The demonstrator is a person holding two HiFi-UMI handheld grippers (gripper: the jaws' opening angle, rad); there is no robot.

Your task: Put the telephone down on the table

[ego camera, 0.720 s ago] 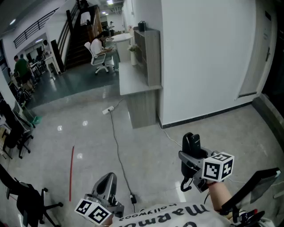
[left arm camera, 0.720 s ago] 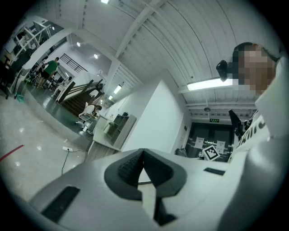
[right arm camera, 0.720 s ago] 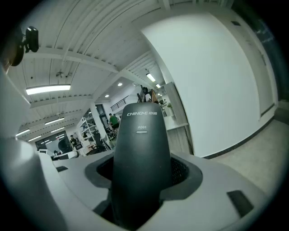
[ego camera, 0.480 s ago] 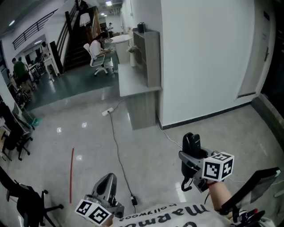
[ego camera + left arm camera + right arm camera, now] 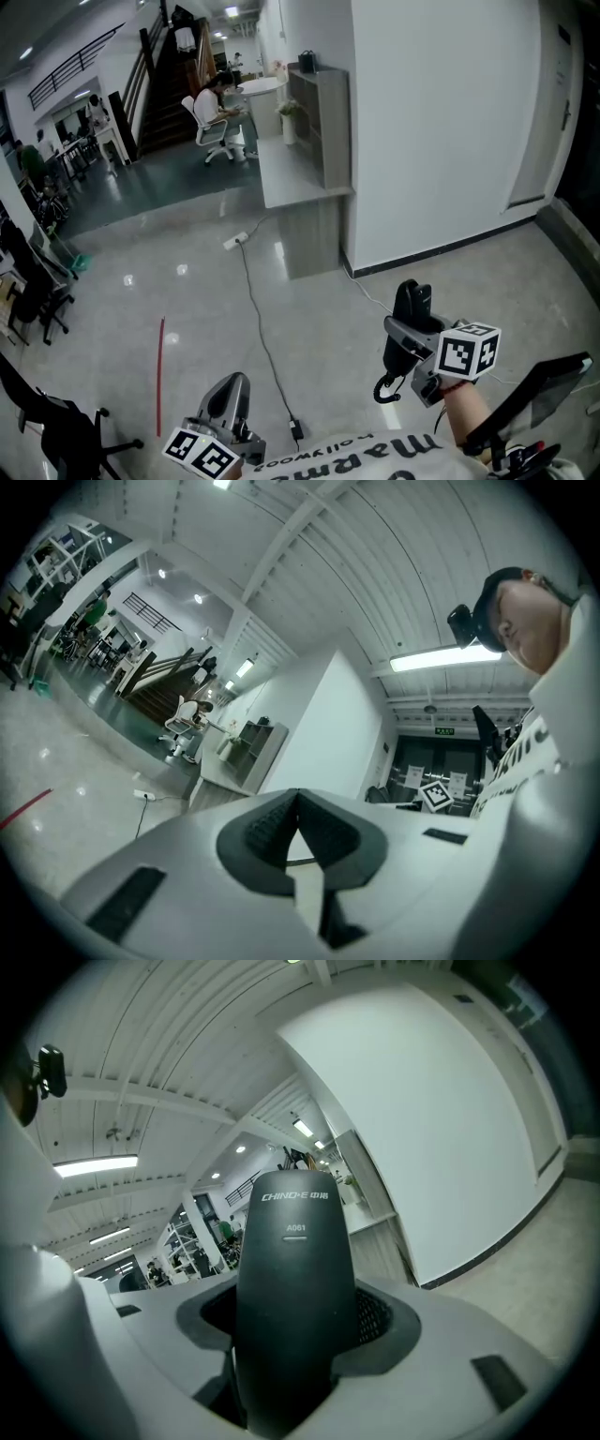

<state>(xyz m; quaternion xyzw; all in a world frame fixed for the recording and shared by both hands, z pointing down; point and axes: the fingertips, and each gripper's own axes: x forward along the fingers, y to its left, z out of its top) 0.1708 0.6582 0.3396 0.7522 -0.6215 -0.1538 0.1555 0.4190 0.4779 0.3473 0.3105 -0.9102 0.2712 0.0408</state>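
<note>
The right gripper [image 5: 409, 330], clamped on the black telephone [image 5: 295, 1279] above bare floor [image 5: 309, 319] with no table beneath it, should release only once the telephone rests flat on a table, the left gripper [image 5: 298, 810], jaws together and empty, held aside.

1. A polished grey floor [image 5: 187, 309] fills most of the head view.
2. A black cable [image 5: 258, 328] runs across it from a white power strip [image 5: 235, 241].
3. A thin red strip [image 5: 160, 375] lies on the floor, left of the cable.
4. A white wall [image 5: 441, 122] with a dark baseboard [image 5: 450, 246] stands at the right.
5. A grey counter [image 5: 291, 178] meets that wall and carries a shelf unit [image 5: 323, 122] and a small plant [image 5: 288, 111].
6. Farther back, a person [image 5: 211, 98] sits on a white office chair [image 5: 214, 139] near a dark staircase [image 5: 164, 84].
7. A black office chair [image 5: 66, 436] stands at the lower left.
</note>
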